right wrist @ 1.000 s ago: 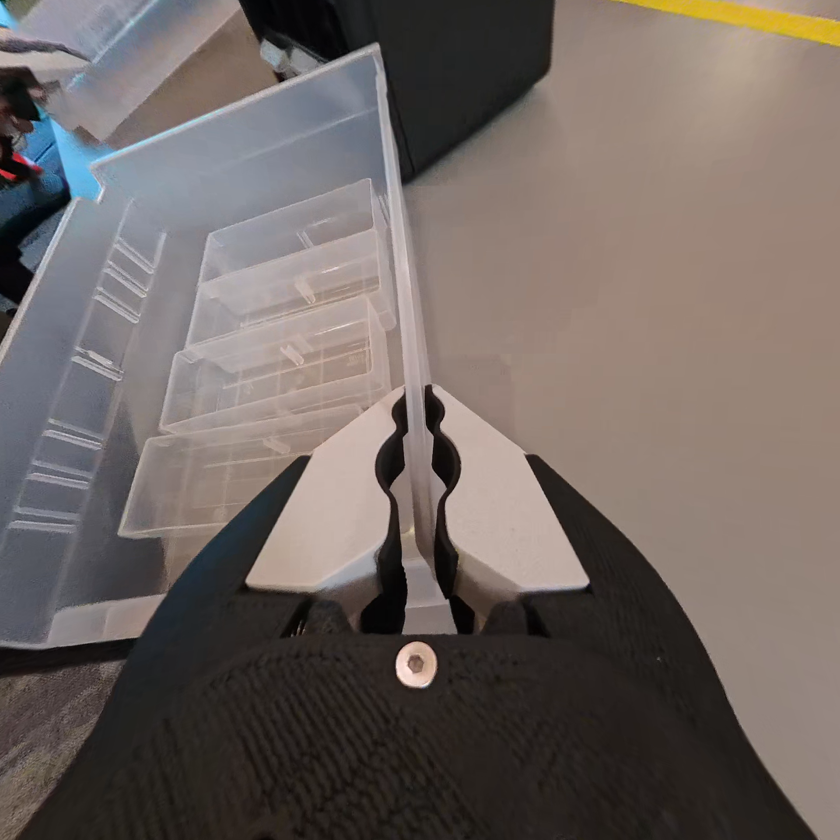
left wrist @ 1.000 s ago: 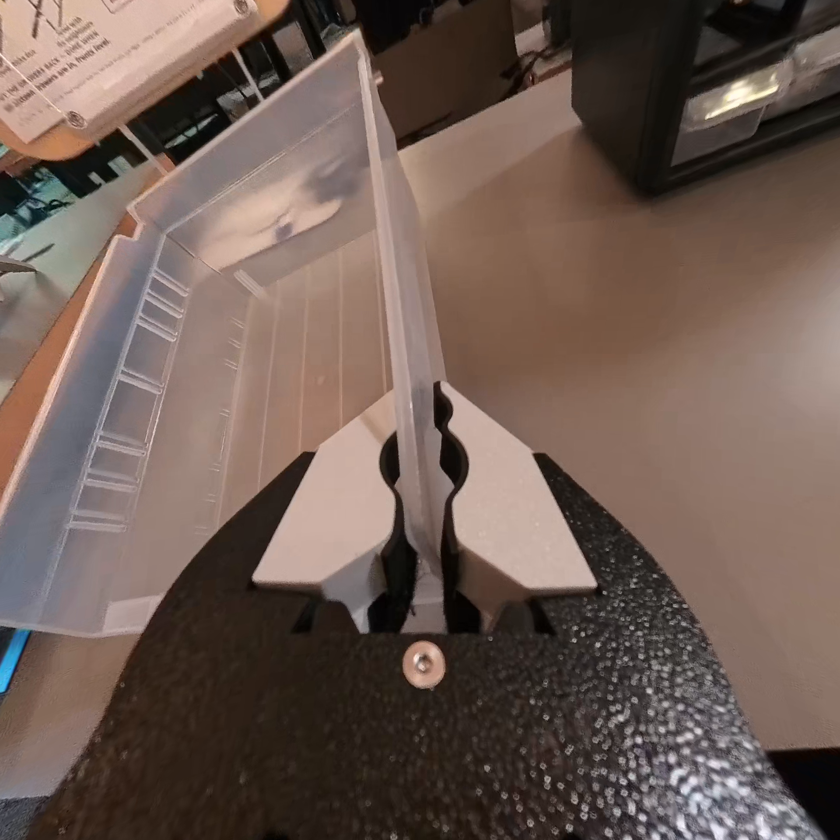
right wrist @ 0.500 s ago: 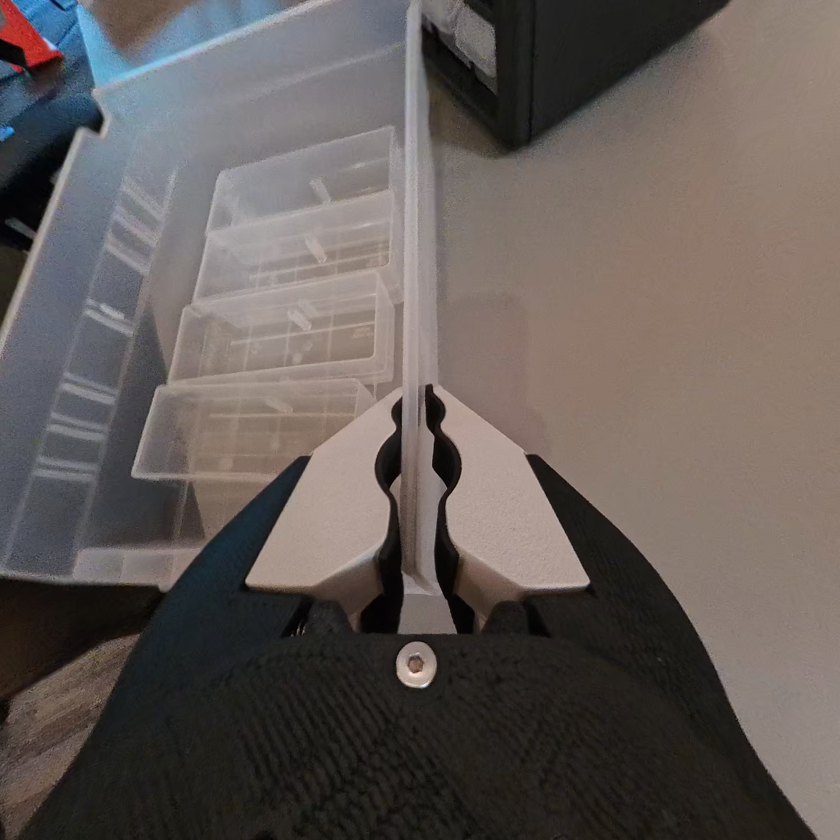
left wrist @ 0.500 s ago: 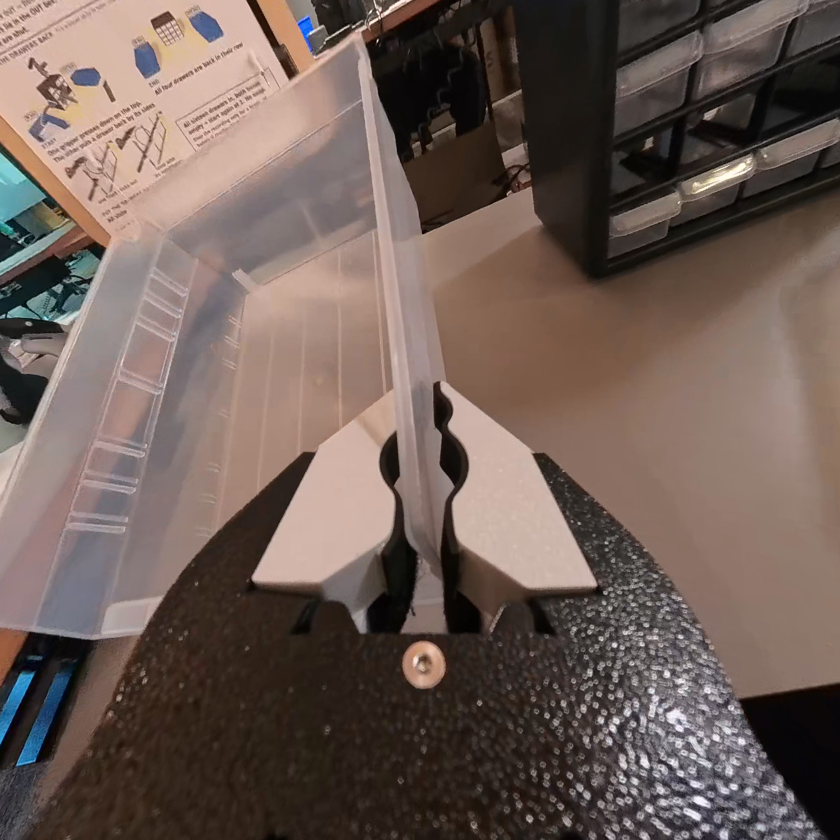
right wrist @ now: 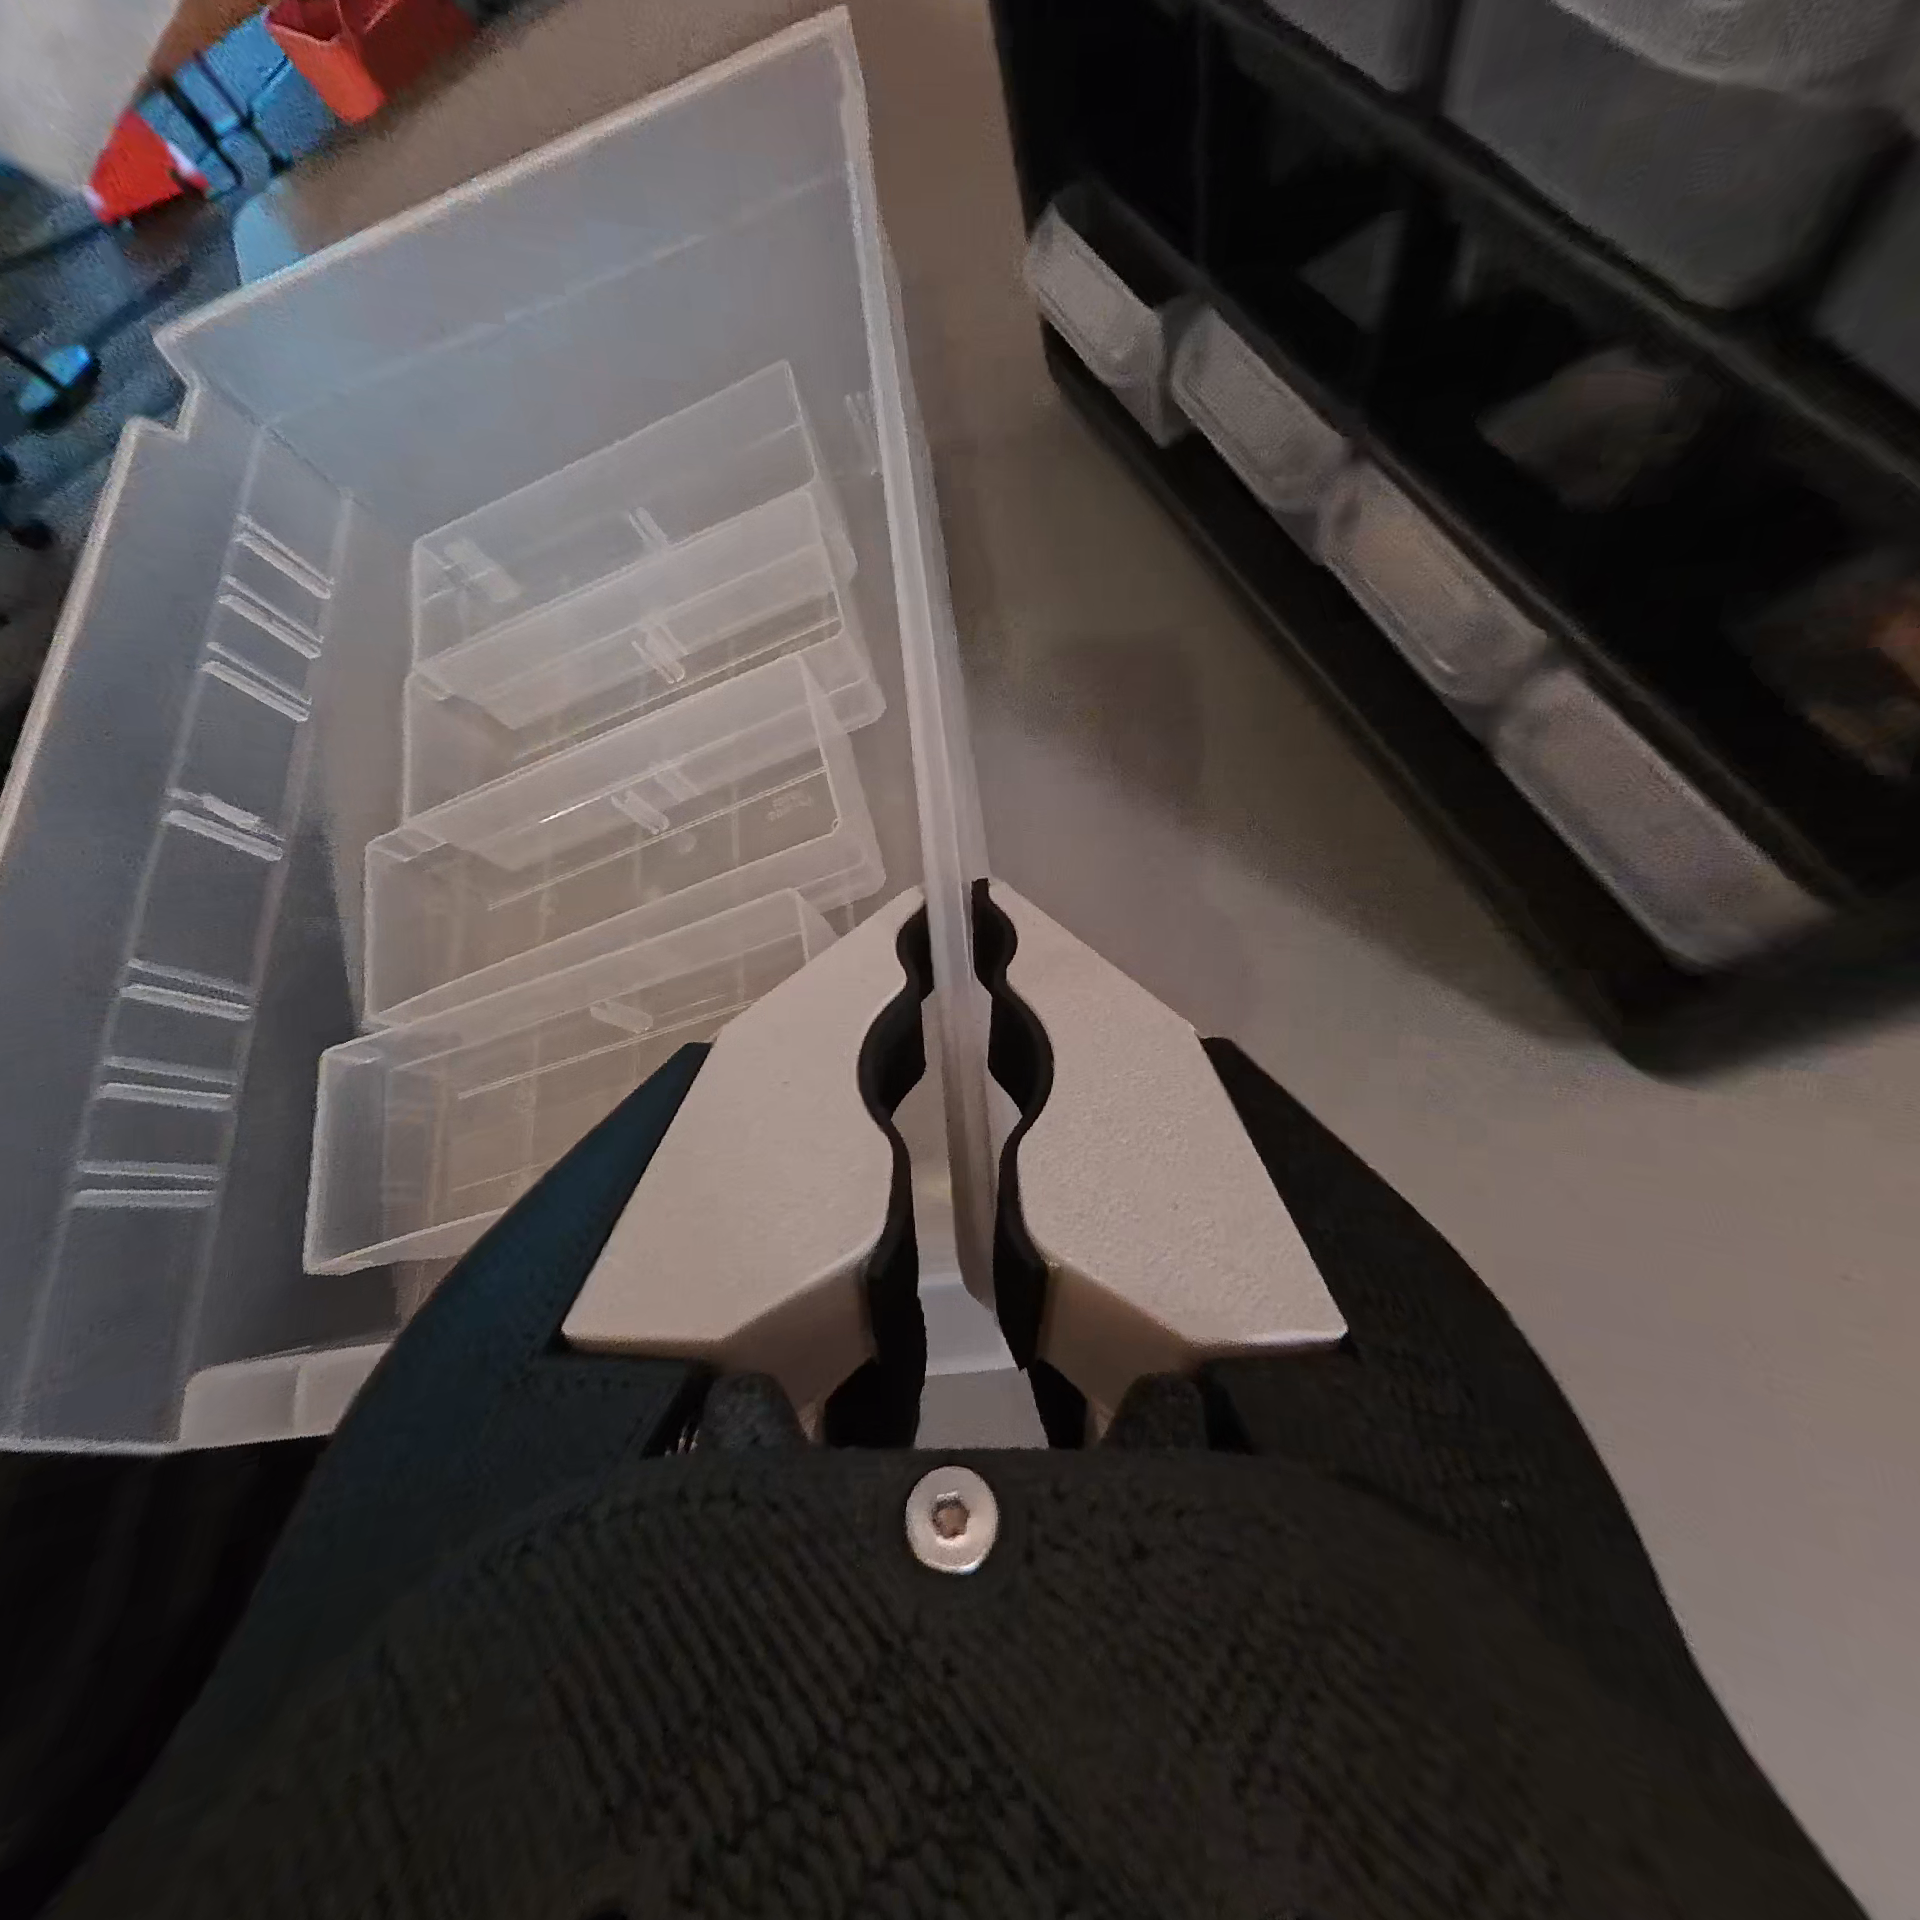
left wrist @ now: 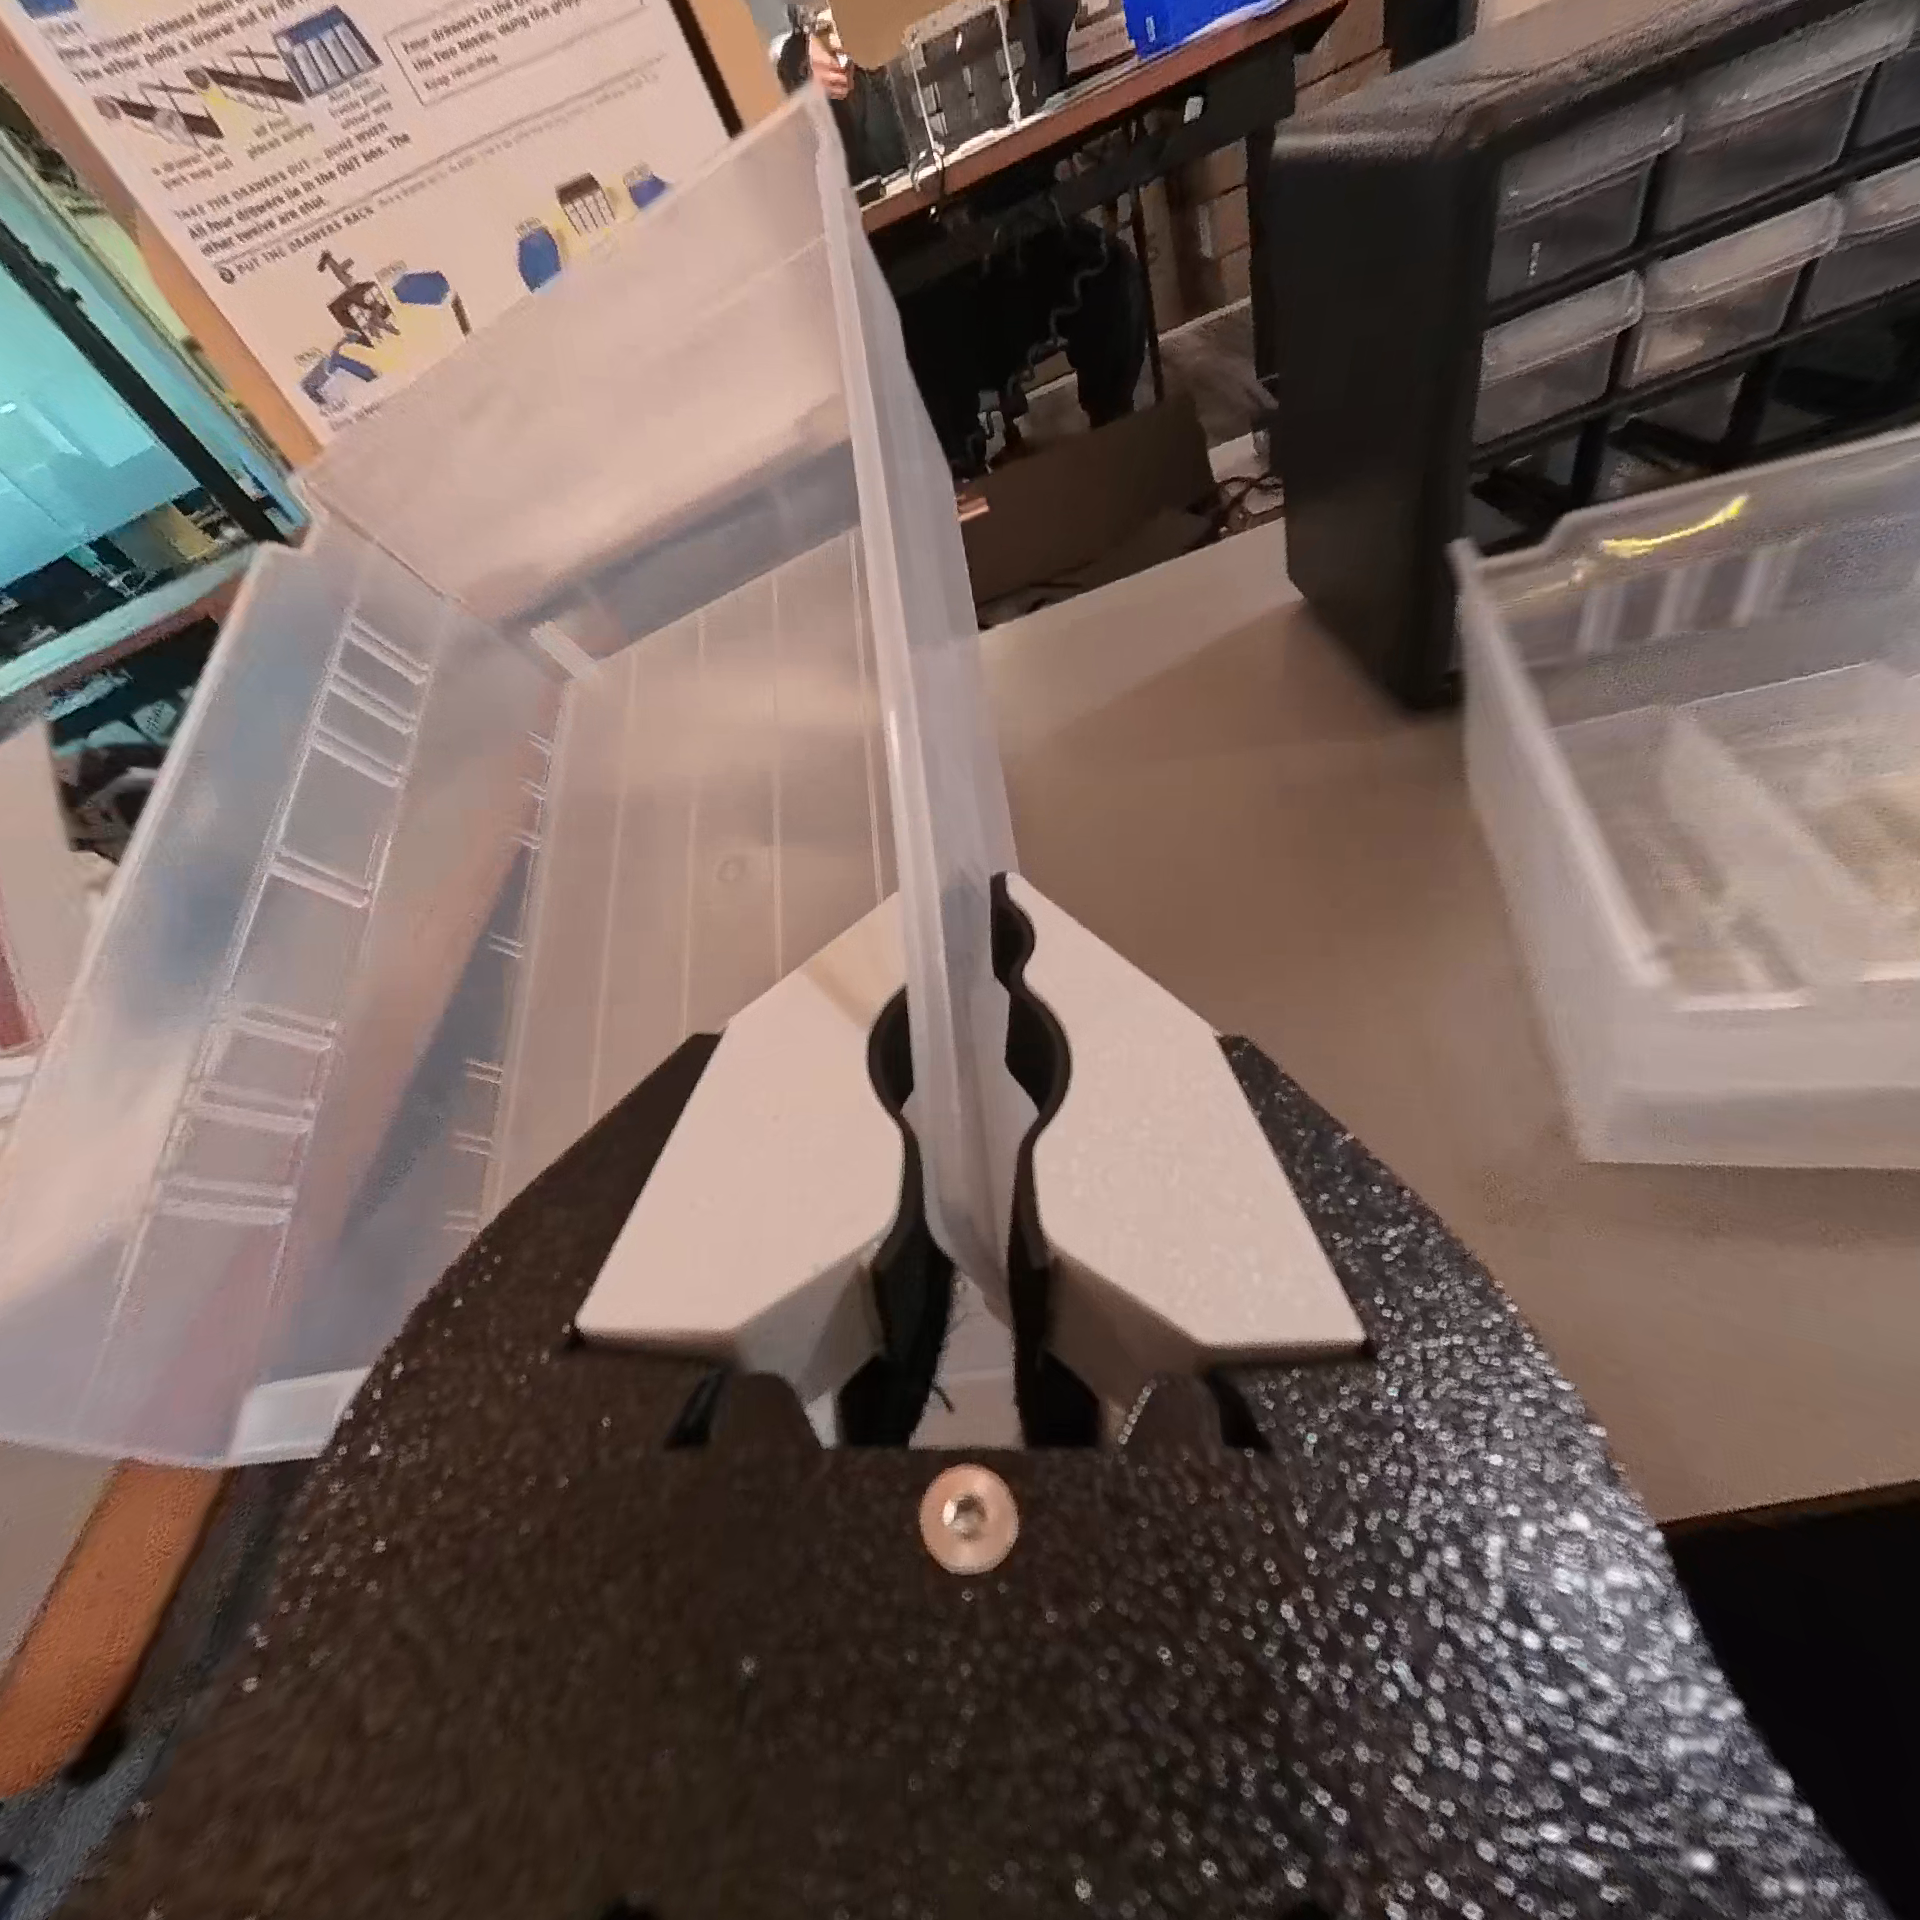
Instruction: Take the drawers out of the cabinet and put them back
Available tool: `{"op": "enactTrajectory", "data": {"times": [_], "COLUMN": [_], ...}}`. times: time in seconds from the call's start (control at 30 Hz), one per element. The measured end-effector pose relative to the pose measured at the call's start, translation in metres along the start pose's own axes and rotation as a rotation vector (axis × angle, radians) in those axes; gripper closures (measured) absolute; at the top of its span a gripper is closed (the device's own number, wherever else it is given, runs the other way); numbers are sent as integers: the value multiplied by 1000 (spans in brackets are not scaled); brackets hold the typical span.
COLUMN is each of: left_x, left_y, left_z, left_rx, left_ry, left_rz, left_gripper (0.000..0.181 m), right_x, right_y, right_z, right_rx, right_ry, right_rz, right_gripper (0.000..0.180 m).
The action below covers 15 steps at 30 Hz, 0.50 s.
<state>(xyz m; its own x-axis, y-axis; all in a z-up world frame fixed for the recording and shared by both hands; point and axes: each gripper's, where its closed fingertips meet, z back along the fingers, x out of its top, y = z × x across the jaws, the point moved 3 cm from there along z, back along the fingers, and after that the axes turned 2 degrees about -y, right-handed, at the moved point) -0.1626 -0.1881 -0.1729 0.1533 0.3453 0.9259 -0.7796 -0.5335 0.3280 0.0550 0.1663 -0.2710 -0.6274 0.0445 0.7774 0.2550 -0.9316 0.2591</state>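
Note:
My left gripper is shut on the right wall of an empty translucent bin, held over the table's left edge. My right gripper is shut on the right wall of a second translucent bin, which holds several small clear drawers lying side by side. This bin also shows at the right of the left wrist view. The black cabinet stands at the back right of the table. In the right wrist view the cabinet shows clear drawers in its bottom row and dark open slots above them.
The beige table spreads between the bins and the cabinet, and its front edge is near. An instruction poster leans at the back left. Other benches stand behind. A red object lies on the floor.
Both grippers keep their grip on the bins. The left view has tilted up and turned, bringing the cabinet front and the second bin into view. The right bin has moved beside the cabinet's front.

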Motion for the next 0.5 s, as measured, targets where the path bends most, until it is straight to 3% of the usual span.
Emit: {"op": "enactTrajectory", "data": {"times": [0.27,0.4,0.5], "left_x": [25,34,42], "left_y": [40,55,58], "left_z": [20,28,36], "left_rx": [63,117,133], "left_ry": [-59,-69,-90], "left_rz": [-33,-51,-50], "left_gripper": [177,177,177], "right_x": [64,95,116], "right_y": [59,65,84], "right_z": [-120,-155,-172], "right_rx": [-152,-261,-207], "right_ry": [-90,-233,-393], "right_rz": [-94,-203,-306], "right_gripper": [176,175,148]}}
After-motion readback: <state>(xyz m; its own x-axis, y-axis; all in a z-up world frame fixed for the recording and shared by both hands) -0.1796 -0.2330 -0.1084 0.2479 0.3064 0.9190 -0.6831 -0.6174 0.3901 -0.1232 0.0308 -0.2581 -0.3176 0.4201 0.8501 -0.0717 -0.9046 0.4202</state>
